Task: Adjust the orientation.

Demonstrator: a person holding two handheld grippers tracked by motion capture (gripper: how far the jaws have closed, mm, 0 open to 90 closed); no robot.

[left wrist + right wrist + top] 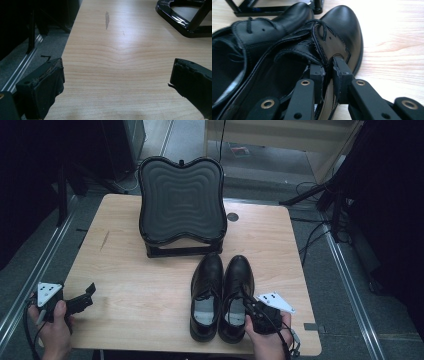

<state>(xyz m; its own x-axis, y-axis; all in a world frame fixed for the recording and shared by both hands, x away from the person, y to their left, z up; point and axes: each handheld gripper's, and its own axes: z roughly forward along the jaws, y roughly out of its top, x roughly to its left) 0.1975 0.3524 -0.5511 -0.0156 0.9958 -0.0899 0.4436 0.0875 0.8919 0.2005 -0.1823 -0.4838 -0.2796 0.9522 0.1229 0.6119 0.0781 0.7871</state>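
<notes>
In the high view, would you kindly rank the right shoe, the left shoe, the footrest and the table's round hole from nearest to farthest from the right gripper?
1. Right shoe: the right gripper grips its collar.
2. Left shoe: just left of it.
3. Footrest and hole: both at the table's far side, too close to rank.

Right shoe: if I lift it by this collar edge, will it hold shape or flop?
The right shoe would likely hang toe-down, since the right gripper pinches only its thin collar. The leather looks glossy, so possibly slippery. The sole should stay stiff.
</notes>
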